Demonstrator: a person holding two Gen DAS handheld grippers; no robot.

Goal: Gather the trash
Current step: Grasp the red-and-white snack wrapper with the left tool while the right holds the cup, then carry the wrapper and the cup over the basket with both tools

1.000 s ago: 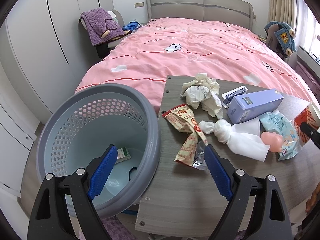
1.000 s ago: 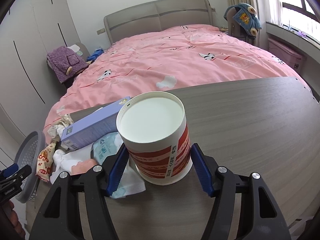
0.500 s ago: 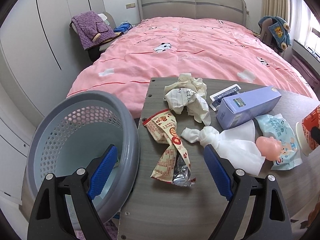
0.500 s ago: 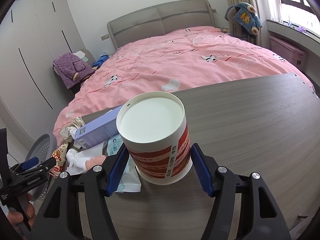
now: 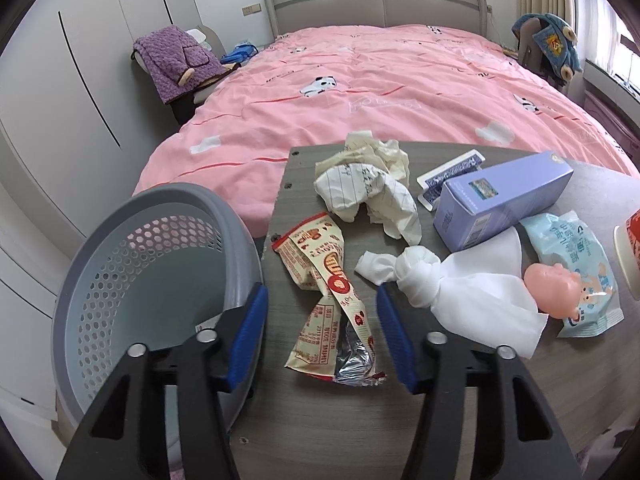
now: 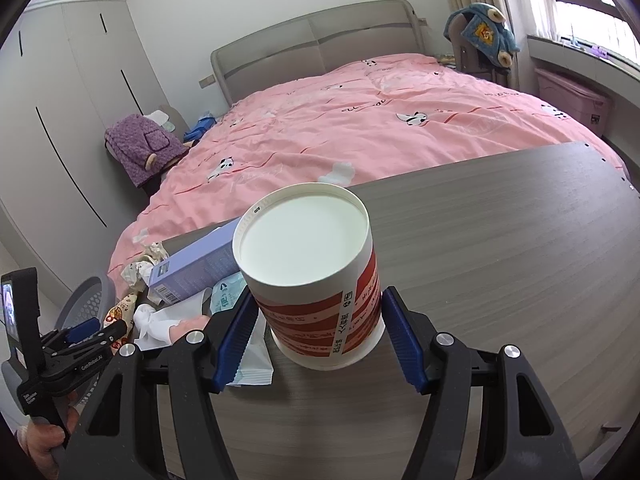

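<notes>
Now, left wrist view: left hand-held gripper point(image 5: 320, 320) sits over the desk point(image 5: 320, 432), jaws closing around the snack wrapper point(image 5: 332, 320), pads not yet touching it. Grey basket point(image 5: 152, 280) at 9 o'clock off the desk edge. Crumpled paper point(image 5: 368, 188) at 12, knotted white cloth point(image 5: 440, 288) at 2, purple box point(image 5: 504, 200) and wipes pack point(image 5: 576, 264) farther right.

Right wrist view: right hand-held gripper point(image 6: 316, 332) half open, pads clamped on the red-and-white cup point(image 6: 316, 280), upside down, tilted. Left gripper visible at 8 o'clock.
</notes>
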